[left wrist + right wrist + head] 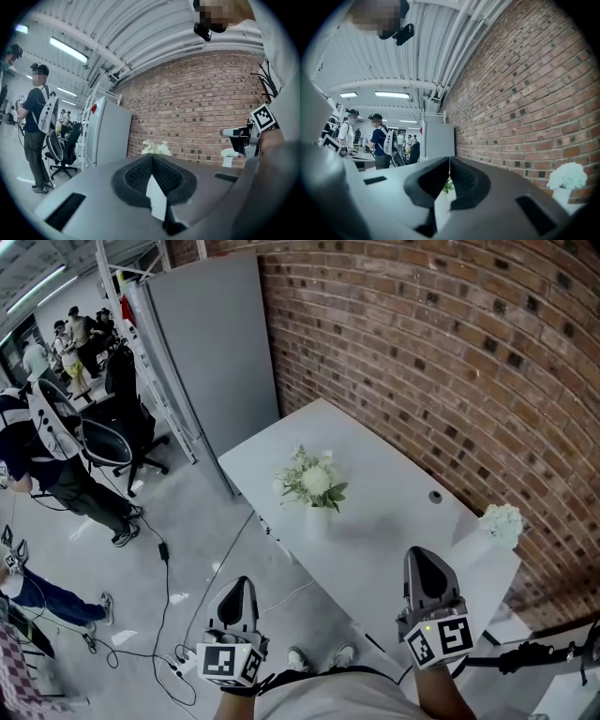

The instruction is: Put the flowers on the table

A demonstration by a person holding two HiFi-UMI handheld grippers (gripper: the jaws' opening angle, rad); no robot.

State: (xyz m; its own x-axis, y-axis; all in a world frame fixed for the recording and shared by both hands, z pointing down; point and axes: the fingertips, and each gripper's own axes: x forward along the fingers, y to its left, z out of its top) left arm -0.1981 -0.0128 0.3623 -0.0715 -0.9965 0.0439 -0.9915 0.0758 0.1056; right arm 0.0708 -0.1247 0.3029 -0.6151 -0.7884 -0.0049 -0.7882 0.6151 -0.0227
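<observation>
On the white table (394, 521) stands a white vase holding a bunch of white flowers with green leaves (312, 480); the same bunch (156, 148) shows in the left gripper view. A smaller white posy in a white pot (502, 523) sits at the table's right end, by the brick wall, and appears as a small posy (567, 177) in the right gripper view. My left gripper (239, 583) hangs over the floor short of the table's near edge, its jaws shut and empty. Held over the table's near edge, my right gripper (423, 555) is also shut and empty.
A brick wall (450, 352) runs along the table's far side. A grey cabinet (220, 343) stands at the table's far end. People and an office chair (131, 432) are at the left. Cables (164, 615) lie on the floor. A round cable hole (435, 496) is in the tabletop.
</observation>
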